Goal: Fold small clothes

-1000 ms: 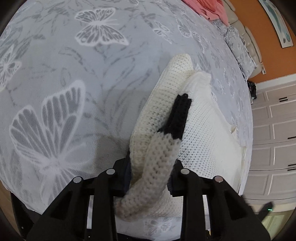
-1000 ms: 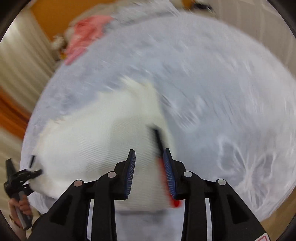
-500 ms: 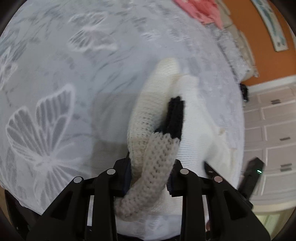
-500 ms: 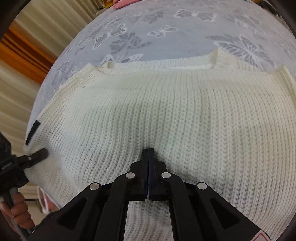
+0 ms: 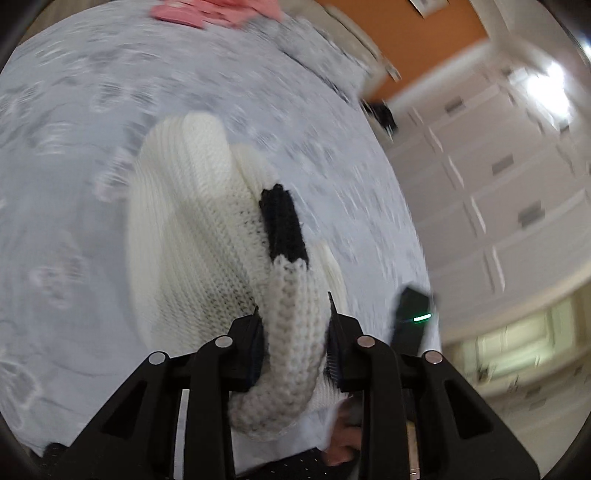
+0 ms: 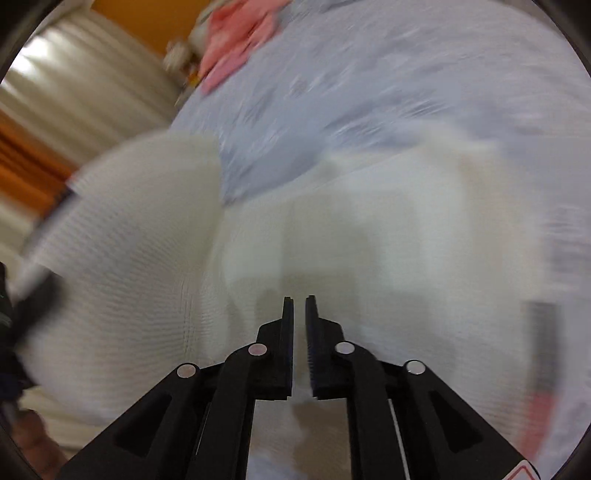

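A cream knitted sweater (image 5: 192,229) with a black cuff (image 5: 282,225) lies on the grey butterfly-print bedspread (image 5: 66,155). My left gripper (image 5: 293,325) is shut on the sweater's sleeve and holds it lifted over the body of the sweater. In the blurred right wrist view the sweater (image 6: 351,229) fills the middle, with one part raised at the left (image 6: 122,258). My right gripper (image 6: 300,310) hovers over the sweater with its jaws a narrow gap apart and nothing clearly between them.
Pink clothes (image 5: 207,11) lie at the far end of the bed, also in the right wrist view (image 6: 236,40). White cupboards (image 5: 498,192) stand to the right of the bed, curtains (image 6: 85,96) to the left. The other gripper (image 5: 410,317) shows beside the left one.
My left gripper has swung the sleeve across over the sweater. My right gripper, shut on the sweater half a second ago, has parted slightly and pulled back. Both views are blurred by motion.
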### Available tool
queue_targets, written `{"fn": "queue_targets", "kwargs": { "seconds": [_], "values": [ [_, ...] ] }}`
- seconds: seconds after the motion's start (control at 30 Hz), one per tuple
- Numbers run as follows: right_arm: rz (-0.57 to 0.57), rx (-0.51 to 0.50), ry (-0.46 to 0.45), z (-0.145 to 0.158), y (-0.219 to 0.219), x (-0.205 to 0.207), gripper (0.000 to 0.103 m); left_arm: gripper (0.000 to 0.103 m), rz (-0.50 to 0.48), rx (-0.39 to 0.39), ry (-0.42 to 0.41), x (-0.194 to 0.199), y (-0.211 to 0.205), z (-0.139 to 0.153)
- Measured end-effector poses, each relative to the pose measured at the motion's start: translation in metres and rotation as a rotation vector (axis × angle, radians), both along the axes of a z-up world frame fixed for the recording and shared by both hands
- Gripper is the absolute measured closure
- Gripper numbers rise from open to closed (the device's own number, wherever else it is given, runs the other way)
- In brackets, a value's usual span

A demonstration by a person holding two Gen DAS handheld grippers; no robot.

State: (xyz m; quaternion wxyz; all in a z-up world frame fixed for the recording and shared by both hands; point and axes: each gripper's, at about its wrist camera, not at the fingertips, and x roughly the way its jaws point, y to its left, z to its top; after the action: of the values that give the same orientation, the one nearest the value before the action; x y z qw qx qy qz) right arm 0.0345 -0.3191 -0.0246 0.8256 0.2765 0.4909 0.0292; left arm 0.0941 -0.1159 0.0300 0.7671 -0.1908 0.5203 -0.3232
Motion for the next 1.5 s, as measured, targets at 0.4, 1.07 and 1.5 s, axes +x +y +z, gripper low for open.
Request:
{"fn": "queue_targets", "kwargs": {
  "seconds": [0.4, 1.07, 1.5],
  "values": [
    [0.0, 0.102, -0.007, 0.01, -0.057, -0.047, 0.04, 0.022, -0.1, 0.249, -0.009, -0.076, -0.049, -0.058],
    [0.05, 0.045, 0.122, -0.026, -0.064, 0.0, 0.08, 0.018, 0.01, 0.248, 0.115, -0.073, 0.023, -0.077],
    [0.044, 0.169, 0.089, -0.027, -0.058, -0.05, 0.067, 0.016, -0.071, 0.285, 0.142, -0.086, -0.01, -0.093]
  ]
}}
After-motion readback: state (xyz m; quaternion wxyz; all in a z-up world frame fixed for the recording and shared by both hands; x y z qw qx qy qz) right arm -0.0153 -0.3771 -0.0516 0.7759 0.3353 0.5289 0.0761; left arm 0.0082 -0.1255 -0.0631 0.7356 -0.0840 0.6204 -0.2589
